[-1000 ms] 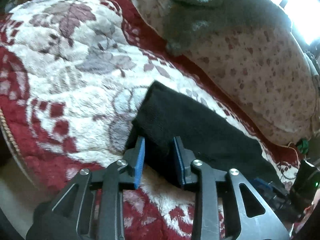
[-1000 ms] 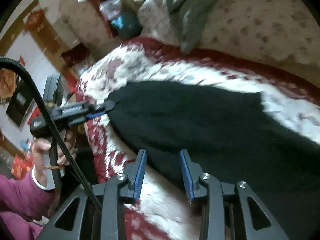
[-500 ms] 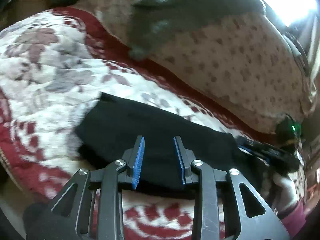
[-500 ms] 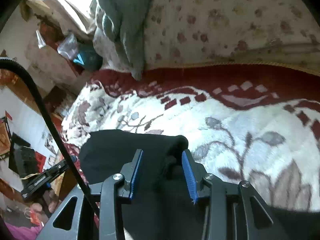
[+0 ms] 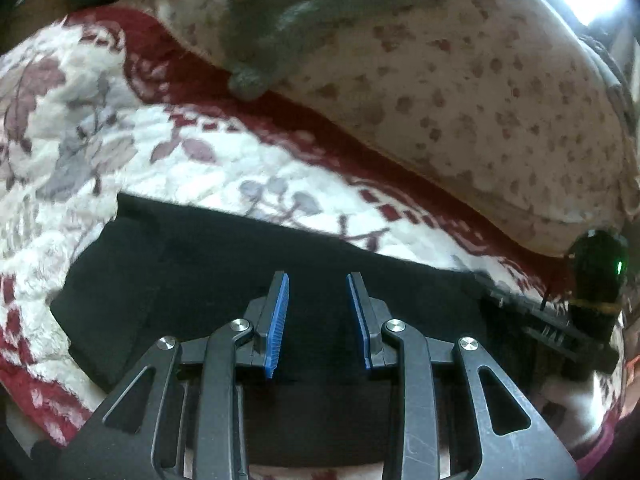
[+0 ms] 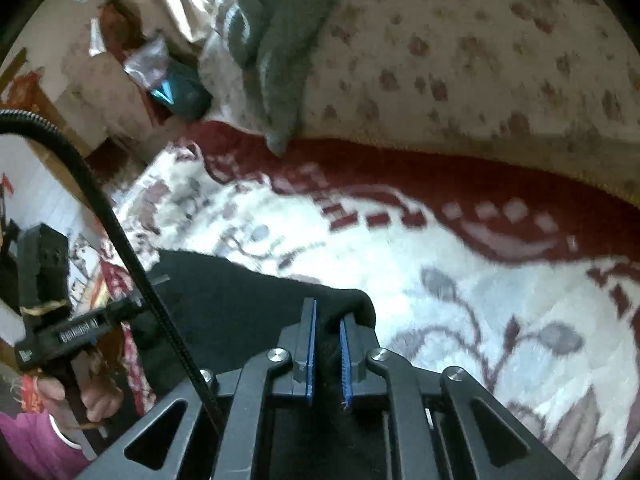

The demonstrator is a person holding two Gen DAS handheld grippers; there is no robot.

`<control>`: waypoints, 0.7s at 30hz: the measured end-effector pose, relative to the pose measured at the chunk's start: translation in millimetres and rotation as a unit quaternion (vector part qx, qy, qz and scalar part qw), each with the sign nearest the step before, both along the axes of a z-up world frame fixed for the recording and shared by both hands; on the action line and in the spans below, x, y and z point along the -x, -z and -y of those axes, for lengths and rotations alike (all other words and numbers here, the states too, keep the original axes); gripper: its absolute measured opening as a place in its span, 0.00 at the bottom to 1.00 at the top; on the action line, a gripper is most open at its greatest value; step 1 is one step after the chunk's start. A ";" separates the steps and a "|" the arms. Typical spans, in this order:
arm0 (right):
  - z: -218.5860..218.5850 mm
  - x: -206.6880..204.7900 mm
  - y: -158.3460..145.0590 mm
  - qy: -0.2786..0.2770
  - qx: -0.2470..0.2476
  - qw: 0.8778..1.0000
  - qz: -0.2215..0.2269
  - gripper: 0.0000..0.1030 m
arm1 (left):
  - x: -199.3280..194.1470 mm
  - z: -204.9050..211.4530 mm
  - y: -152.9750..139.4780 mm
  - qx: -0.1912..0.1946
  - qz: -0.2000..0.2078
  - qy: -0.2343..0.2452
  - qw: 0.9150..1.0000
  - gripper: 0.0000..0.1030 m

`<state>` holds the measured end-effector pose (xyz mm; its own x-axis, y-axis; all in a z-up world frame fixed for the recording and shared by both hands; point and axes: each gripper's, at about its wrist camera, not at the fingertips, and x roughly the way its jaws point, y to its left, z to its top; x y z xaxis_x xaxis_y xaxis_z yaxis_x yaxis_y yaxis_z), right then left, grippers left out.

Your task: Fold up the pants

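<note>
Black pants (image 5: 192,280) lie on a red and white floral blanket (image 5: 120,140), with doubled layers at their left end. My left gripper (image 5: 317,280) hovers low over the middle of them. Its blue pads stand slightly apart with black cloth filling the gap, so it looks shut on the pants. In the right wrist view the pants (image 6: 224,300) end in a bunched corner. My right gripper (image 6: 328,314) is closing its jaws there and pinches that raised fold between narrow pads.
A beige spotted cushion (image 5: 480,100) rises behind the blanket, with a grey-green cloth (image 5: 288,20) draped over it. A black cable (image 6: 100,200) crosses the right wrist view. A person's hand (image 6: 96,396) in a magenta sleeve holds the other gripper at the blanket's left edge.
The left gripper has travelled right from the pants' corner to over their middle. The right gripper has reached the bunched corner of the pants, and its jaws have closed from wide to narrow.
</note>
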<state>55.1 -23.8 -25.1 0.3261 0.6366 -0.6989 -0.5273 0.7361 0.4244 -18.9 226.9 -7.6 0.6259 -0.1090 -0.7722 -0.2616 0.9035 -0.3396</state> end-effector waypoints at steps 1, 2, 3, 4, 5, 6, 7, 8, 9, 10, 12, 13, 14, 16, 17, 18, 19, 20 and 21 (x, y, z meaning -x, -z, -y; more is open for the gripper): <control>-2.5 -1.0 8.0 0.000 0.010 1.000 -0.008 0.09 | -0.7 -2.9 4.7 0.007 -0.005 -0.002 1.000 0.27; -3.1 -2.6 12.3 0.002 0.011 1.000 -0.016 0.09 | -1.0 -3.5 7.4 0.009 -0.008 -0.002 1.000 0.27; -1.4 -3.8 11.9 0.004 0.007 1.000 -0.020 0.09 | -0.7 -3.8 10.7 0.005 -0.011 -0.001 1.000 0.27; 0.8 -5.8 10.0 0.005 0.002 1.000 -0.026 0.12 | -0.4 -2.9 11.2 0.002 -0.011 0.001 1.000 0.27; 2.8 -6.0 7.8 0.006 -0.001 1.000 -0.029 0.17 | -0.1 -1.7 12.0 -0.002 -0.011 0.002 1.000 0.27; 4.7 -4.9 5.2 0.008 -0.003 1.000 -0.029 0.20 | 0.6 -0.7 11.9 -0.005 -0.010 0.002 1.000 0.27; 7.8 -2.4 1.7 0.012 -0.005 1.000 -0.027 0.27 | 1.6 0.5 10.4 -0.009 -0.010 0.002 1.000 0.27; 10.9 0.7 -1.9 0.016 -0.009 1.000 -0.024 0.31 | 3.1 1.9 7.8 -0.012 -0.009 0.002 1.000 0.27; 15.4 4.9 -6.3 0.018 -0.017 0.999 -0.019 0.31 | 4.3 2.9 5.2 -0.013 -0.006 0.002 1.000 0.27; 23.0 10.4 -12.0 0.025 -0.031 0.999 -0.012 0.32 | 6.4 5.0 1.4 -0.015 -0.001 0.004 1.000 0.27; 40.7 23.0 -23.2 0.041 -0.057 0.998 0.000 0.35 | 9.6 10.1 -4.7 -0.020 0.006 0.009 1.000 0.27; 49.4 28.8 -27.8 0.049 -0.064 0.997 0.004 0.39 | 11.3 14.1 -7.6 -0.023 0.008 0.013 1.000 0.27; 61.2 37.6 -33.5 0.057 -0.066 0.996 0.011 0.42 | 12.7 19.0 -10.1 -0.027 0.010 0.018 0.999 0.27; 76.5 49.7 -40.6 0.072 -0.055 0.996 0.021 0.43 | 15.5 32.3 -14.8 -0.041 0.014 0.027 0.999 0.27; 82.5 54.5 -42.9 0.080 -0.050 0.995 0.024 0.44 | 16.6 39.2 -16.7 -0.047 0.016 0.033 0.998 0.27; 88.8 59.9 -45.0 0.086 -0.046 0.995 0.027 0.44 | 18.2 47.2 -18.4 -0.051 0.018 0.039 0.998 0.27; 98.8 67.5 -47.1 0.094 -0.045 0.994 0.030 0.45 | 19.4 53.8 -19.7 -0.054 0.020 0.044 0.997 0.27; 105.1 71.6 -47.7 0.100 -0.046 0.994 0.030 0.45 | 20.3 62.4 -20.9 -0.058 0.021 0.051 0.997 0.27; 111.4 75.7 -47.7 0.106 -0.047 0.993 0.027 0.45 | 20.5 68.1 -21.7 -0.058 0.022 0.056 0.996 0.27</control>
